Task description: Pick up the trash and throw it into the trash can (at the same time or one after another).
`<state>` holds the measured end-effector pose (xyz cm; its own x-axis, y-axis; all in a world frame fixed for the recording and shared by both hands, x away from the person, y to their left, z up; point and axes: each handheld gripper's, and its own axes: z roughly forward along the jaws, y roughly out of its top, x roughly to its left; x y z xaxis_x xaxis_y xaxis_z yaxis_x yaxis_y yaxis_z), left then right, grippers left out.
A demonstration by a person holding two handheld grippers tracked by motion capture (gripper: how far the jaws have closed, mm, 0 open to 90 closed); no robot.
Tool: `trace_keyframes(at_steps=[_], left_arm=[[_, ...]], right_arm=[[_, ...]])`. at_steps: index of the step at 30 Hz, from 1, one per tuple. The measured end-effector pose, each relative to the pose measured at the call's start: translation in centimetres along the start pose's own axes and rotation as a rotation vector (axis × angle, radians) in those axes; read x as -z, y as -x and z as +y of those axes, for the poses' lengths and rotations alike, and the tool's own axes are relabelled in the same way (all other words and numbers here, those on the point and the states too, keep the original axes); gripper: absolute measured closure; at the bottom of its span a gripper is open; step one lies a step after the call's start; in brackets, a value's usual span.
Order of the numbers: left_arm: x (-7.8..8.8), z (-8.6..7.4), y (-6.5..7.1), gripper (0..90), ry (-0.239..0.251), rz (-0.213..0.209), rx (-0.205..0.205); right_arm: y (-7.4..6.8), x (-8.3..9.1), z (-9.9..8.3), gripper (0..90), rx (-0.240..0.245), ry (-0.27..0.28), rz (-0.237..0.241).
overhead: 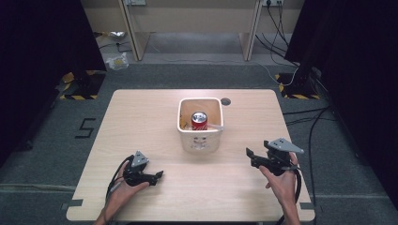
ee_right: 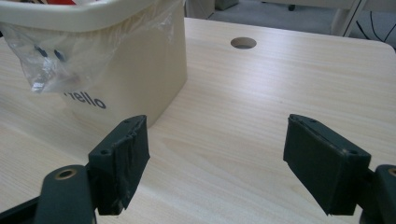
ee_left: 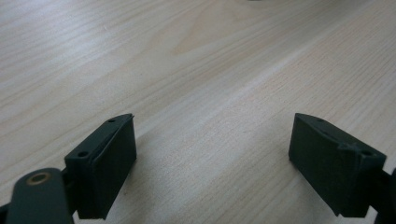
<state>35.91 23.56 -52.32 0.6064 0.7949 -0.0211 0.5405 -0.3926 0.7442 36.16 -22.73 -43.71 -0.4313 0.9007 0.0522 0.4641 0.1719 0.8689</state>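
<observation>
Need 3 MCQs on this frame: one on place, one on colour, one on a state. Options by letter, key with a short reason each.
1. Where is the can?
A. inside the cream bin
B. on the table beside the bin
C. in the right gripper

2. What colour is the can?
A. blue
B. red
C. green

3. How do the jaws of the right gripper stand?
A. shut on the bin's rim
B. shut on nothing
C. open with nothing between them

Key: 1 A, the high view shows the can standing within the bin's walls. 2 B, its side is red under a silver top. 3 C, the right gripper view shows bare table between the spread jaws.
</observation>
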Motion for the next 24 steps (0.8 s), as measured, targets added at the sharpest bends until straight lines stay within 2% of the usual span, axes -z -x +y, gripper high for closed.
trace_keyframes(at_steps=[16, 24], left_arm=[[0.0, 0.0, 0.0, 14.0, 0.0, 0.0, 0.0], [0.0, 0.0, 0.0, 14.0, 0.0, 0.0, 0.0]], right_arm=[[-0.1, -0.4, -1.9, 22.6, -0.003, -0.043, 0.006], [-0.1, -0.8, -3.5, 21.9, 0.003, -0.087, 0.004]])
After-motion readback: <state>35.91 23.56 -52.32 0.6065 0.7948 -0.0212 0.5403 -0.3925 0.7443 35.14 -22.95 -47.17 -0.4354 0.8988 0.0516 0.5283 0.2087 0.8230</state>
